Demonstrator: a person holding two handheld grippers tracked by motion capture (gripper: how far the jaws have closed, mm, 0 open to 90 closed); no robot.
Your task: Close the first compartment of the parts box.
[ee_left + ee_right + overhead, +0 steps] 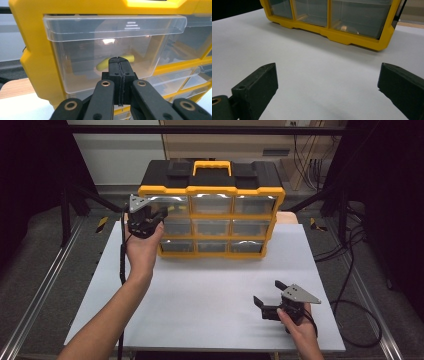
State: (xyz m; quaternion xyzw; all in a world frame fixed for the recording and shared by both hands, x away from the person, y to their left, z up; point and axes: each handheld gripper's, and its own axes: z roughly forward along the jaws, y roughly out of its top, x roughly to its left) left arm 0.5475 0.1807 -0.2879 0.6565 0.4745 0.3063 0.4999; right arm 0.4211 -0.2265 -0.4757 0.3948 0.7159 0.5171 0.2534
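Work in hand: left gripper (119, 65), jaws pressed together and empty, sits at the front of the top-left clear drawer (110, 50) of the yellow organizer (212, 207).
Done: judged nothing; drawer looks closed, yellow piece (103, 65) inside.
Left: opening it.
Right gripper (270, 301): spread, idle on the white table (200, 290).

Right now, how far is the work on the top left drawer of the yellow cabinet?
Nothing looks done yet: the top left drawer sits closed in the cabinet, with a yellow piece inside. In hand: the left gripper, jaws shut, is right at its front. Left: opening the drawer. The right gripper waits open above the table.
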